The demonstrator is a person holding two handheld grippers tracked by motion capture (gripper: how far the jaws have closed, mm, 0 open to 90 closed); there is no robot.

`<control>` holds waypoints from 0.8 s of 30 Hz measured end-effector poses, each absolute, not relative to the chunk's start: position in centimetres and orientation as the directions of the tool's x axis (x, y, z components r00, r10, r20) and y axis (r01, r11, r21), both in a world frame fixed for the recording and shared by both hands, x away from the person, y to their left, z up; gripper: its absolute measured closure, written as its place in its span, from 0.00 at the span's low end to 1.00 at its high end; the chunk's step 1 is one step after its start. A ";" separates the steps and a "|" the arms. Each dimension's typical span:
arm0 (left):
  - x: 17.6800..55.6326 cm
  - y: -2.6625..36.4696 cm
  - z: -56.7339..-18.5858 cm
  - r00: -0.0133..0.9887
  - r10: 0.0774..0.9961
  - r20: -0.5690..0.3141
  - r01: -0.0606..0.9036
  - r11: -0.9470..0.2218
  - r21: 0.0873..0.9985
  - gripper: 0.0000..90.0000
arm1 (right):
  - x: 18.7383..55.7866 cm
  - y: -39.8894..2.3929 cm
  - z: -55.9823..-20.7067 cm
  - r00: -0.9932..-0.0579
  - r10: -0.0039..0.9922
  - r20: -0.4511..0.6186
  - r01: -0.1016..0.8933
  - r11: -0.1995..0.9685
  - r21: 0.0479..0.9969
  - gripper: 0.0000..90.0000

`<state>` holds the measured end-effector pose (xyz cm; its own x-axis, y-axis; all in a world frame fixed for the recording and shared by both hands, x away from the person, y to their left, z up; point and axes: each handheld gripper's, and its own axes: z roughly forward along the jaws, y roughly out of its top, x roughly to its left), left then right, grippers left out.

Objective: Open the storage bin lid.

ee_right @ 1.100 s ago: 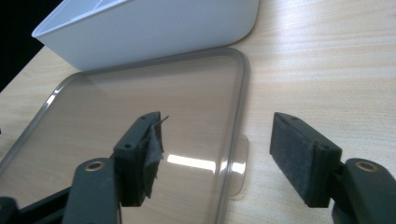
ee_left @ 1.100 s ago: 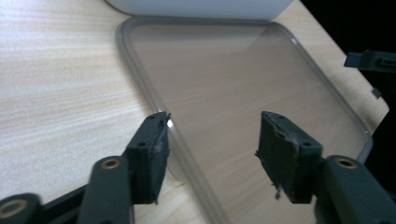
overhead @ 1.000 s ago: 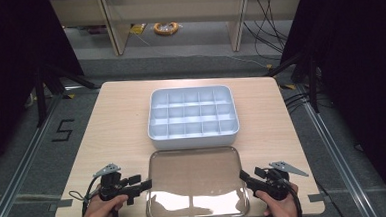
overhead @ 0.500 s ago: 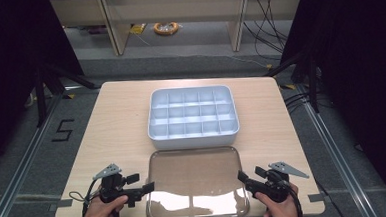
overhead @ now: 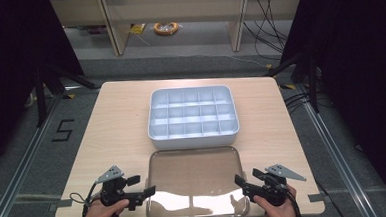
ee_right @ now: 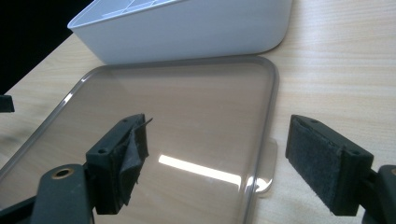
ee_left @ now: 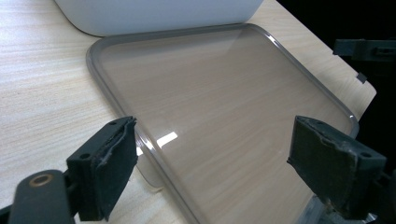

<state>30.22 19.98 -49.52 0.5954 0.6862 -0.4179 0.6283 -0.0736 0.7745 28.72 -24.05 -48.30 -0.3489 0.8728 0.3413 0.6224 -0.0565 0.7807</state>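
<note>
A clear, smoky plastic lid (overhead: 194, 173) lies flat on the table, just in front of a white compartment box (overhead: 194, 141). My left gripper (overhead: 141, 186) sits at the lid's near left corner. Its jaws have just been opening and stand wide apart. In the left gripper view, the lid's edge (ee_left: 116, 107) runs between the pads (ee_left: 116, 154) without touching them. My right gripper (overhead: 247, 181) is at the near right corner, jaws also just opening. In the right gripper view, the lid's rim (ee_right: 261, 140) and small tab (ee_right: 268, 172) lie between the untouched pads (ee_right: 317, 158).
The wooden table (overhead: 116, 122) has bare surface on both sides of the box and lid. Its front edge runs close under both hands. Dark curtains and stand legs flank the table. Shelving and cables sit on the floor beyond it.
Both grippers' jaws have spread wider. The hands have stayed where they were, and the lid lies in the same place.
</note>
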 end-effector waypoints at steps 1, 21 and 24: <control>30.4 20.0 -49.6 0.630 0.661 -0.407 0.604 -0.087 0.792 0.16 | 28.7 -24.1 -48.4 -0.358 0.873 0.332 0.616 -0.047 0.786 0.24; 27.8 19.8 -49.6 0.594 0.687 -0.418 0.639 -0.087 0.764 0.16 | 25.9 -23.5 -48.7 -0.395 0.862 0.317 0.627 0.001 0.779 0.22; 27.5 19.8 -49.6 0.593 0.686 -0.422 0.640 -0.083 0.764 0.16 | 25.7 -23.3 -48.8 -0.412 0.853 0.321 0.621 0.005 0.784 0.22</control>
<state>27.51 19.76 -49.64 0.5927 0.6858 -0.4224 0.6401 -0.0827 0.7638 25.68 -23.33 -48.78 -0.4116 0.8531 0.3206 0.6206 0.0048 0.7841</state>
